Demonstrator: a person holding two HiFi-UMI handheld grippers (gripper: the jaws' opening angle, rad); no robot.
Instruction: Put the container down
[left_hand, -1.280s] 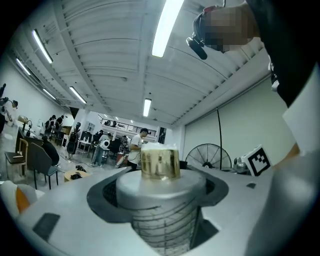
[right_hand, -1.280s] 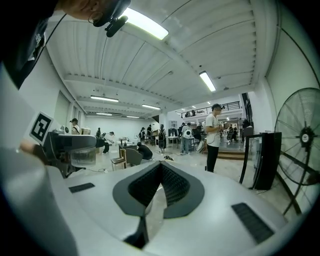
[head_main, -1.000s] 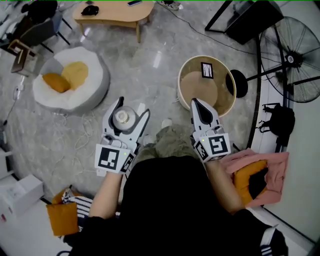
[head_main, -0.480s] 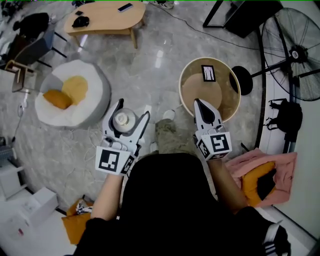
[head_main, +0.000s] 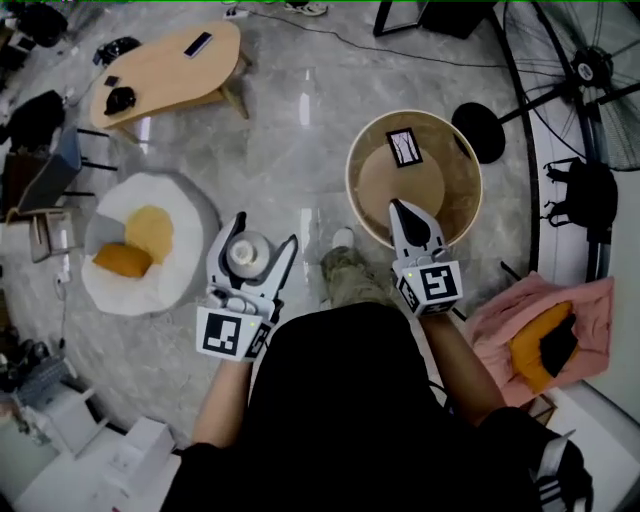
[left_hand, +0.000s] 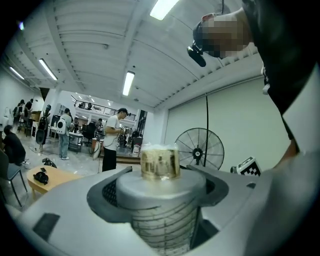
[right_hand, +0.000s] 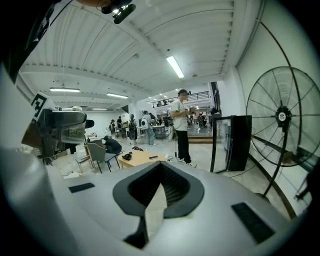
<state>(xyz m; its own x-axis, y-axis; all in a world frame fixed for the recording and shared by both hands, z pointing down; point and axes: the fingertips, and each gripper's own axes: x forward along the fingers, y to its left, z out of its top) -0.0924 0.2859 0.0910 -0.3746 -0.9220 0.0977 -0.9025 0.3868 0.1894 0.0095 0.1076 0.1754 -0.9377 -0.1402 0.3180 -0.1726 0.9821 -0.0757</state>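
Left gripper: your jaws clamp the container, upright, with the floor well below it.
Right gripper: jaws together, empty, over the round tub.

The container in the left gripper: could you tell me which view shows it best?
The left gripper view: the container sits close up between the fingers, ribbed body and cap visible. The head view shows only its top; the right gripper view, a small glimpse at left.
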